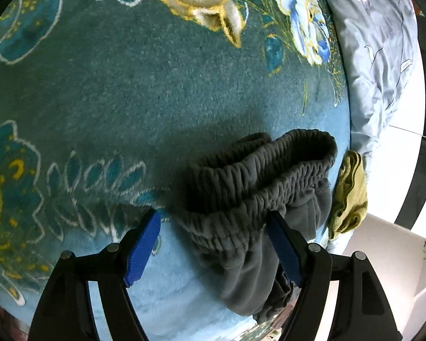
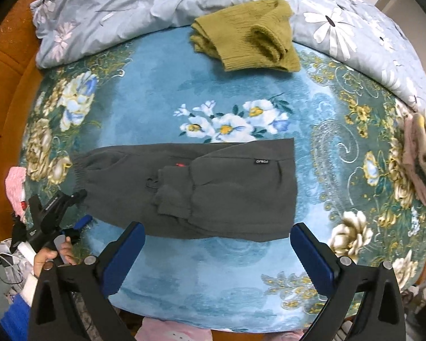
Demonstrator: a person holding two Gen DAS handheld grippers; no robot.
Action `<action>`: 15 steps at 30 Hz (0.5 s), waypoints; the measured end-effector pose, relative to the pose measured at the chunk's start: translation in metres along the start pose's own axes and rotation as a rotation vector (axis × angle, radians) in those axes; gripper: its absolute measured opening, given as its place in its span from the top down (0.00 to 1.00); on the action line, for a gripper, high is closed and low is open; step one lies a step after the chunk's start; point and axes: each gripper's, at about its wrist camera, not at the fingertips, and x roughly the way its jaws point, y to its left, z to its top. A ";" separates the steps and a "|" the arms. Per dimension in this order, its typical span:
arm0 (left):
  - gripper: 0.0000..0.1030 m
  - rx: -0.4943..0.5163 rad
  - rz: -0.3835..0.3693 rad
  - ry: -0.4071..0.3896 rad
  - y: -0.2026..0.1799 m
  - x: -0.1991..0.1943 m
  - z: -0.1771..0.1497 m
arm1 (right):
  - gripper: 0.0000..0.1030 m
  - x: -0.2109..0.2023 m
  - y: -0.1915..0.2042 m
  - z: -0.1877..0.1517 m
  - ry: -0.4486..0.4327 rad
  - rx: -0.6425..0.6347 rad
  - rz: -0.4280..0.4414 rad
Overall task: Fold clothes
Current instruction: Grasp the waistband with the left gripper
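Dark grey sweatpants (image 2: 213, 187) lie folded across the blue flowered blanket (image 2: 156, 85), waistband to the left in the right wrist view. Above their near edge, pointing down, my right gripper (image 2: 218, 255) stands wide open with nothing between its pads. A hand (image 2: 51, 255) holds my left gripper (image 2: 80, 209) at the waistband end. In the left wrist view the gathered elastic waistband (image 1: 255, 176) fills the space just ahead of the left gripper (image 1: 213, 250). Its jaws are open; the right pad (image 1: 284, 250) is over the cloth and the left pad (image 1: 143, 250) is clear of it.
A folded olive-green sweater (image 2: 247, 37) lies at the far side of the blanket, also seen as the sweater (image 1: 349, 193) beside the pants. A grey flowered quilt (image 2: 127, 8) is bunched behind it. Folded pale clothes (image 2: 420, 153) sit at the right edge, a pink garment (image 2: 170, 332) below the near edge.
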 end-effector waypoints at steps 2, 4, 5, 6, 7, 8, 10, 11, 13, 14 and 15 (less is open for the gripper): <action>0.28 0.004 -0.018 0.004 0.000 0.002 0.002 | 0.00 -0.002 0.004 0.002 0.000 -0.013 -0.012; 0.43 0.019 -0.035 0.006 -0.002 0.004 0.003 | 0.00 -0.005 0.009 0.004 -0.009 -0.025 -0.013; 0.44 0.025 -0.033 0.006 -0.004 0.004 0.003 | 0.00 -0.006 0.012 0.004 -0.013 -0.032 -0.013; 0.46 0.029 -0.030 0.004 -0.006 0.003 0.003 | 0.00 -0.007 0.014 0.004 -0.016 -0.037 -0.012; 0.50 0.032 -0.027 0.003 -0.007 0.002 0.003 | 0.00 -0.008 0.016 0.004 -0.016 -0.040 -0.010; 0.51 0.034 -0.022 0.000 -0.009 0.001 0.003 | 0.00 -0.008 0.018 0.003 -0.016 -0.043 -0.006; 0.57 0.041 -0.012 -0.006 -0.013 -0.003 0.001 | 0.00 -0.008 0.021 0.000 -0.015 -0.048 -0.001; 0.58 0.052 -0.003 -0.013 -0.017 -0.007 -0.001 | 0.00 -0.008 0.022 -0.002 -0.016 -0.048 0.002; 0.63 0.086 0.012 -0.027 -0.024 -0.012 -0.002 | 0.00 -0.008 0.023 -0.006 -0.019 -0.040 0.014; 0.63 0.110 0.020 -0.037 -0.028 -0.016 -0.004 | 0.00 -0.009 0.023 -0.008 -0.022 -0.035 0.022; 0.65 0.134 0.022 -0.048 -0.034 -0.021 -0.007 | 0.00 -0.009 0.023 -0.009 -0.025 -0.032 0.029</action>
